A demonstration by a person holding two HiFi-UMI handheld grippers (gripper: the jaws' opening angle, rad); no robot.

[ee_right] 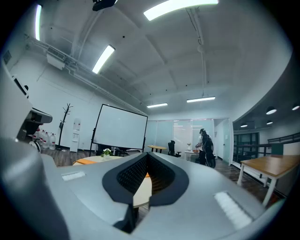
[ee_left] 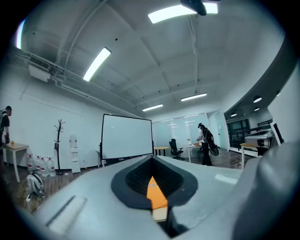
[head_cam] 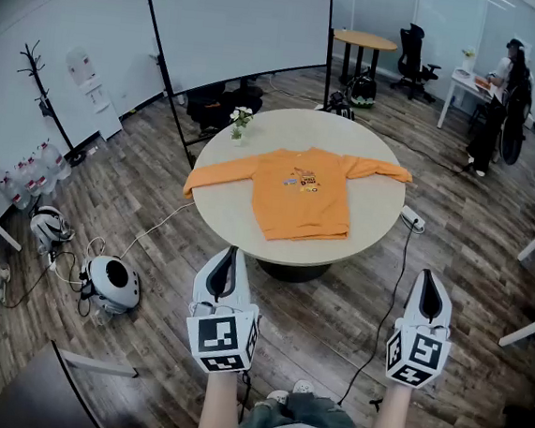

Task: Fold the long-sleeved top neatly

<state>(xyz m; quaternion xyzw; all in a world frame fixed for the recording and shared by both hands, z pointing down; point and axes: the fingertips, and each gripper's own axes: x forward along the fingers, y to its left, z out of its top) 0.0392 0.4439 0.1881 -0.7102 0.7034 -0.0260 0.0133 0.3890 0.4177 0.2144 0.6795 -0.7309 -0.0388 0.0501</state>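
My left forearm (head_cam: 220, 409) comes up from the bottom edge, left of centre, and runs straight ahead. It carries my left gripper (head_cam: 229, 259) level, with its marker cube nearest me and its jaws pointing at the table. In the left gripper view the two jaws meet at their tips, closed on each other. A strip of orange cloth and pale tabletop shows far off through the hollow below the tips. This gripper hangs over the wood floor, short of the round table (head_cam: 372, 220) and apart from it. In the middle of the picture the orange long-sleeved top (head_cam: 300, 191) lies flat on that table. Its hem is toward me and its neck is away. One sleeve (head_cam: 220, 173) is spread toward the left rim, and the other sleeve (head_cam: 377, 169) toward the right rim. A small vase of flowers (head_cam: 240, 122) stands on the table just past the left sleeve. At lower right my right forearm (head_cam: 389, 422) matches the left one, straight and level. My right gripper (head_cam: 429, 282) is also over the floor, near the table's edge but clear of it. Its jaws are together at the tips, closed on each other.
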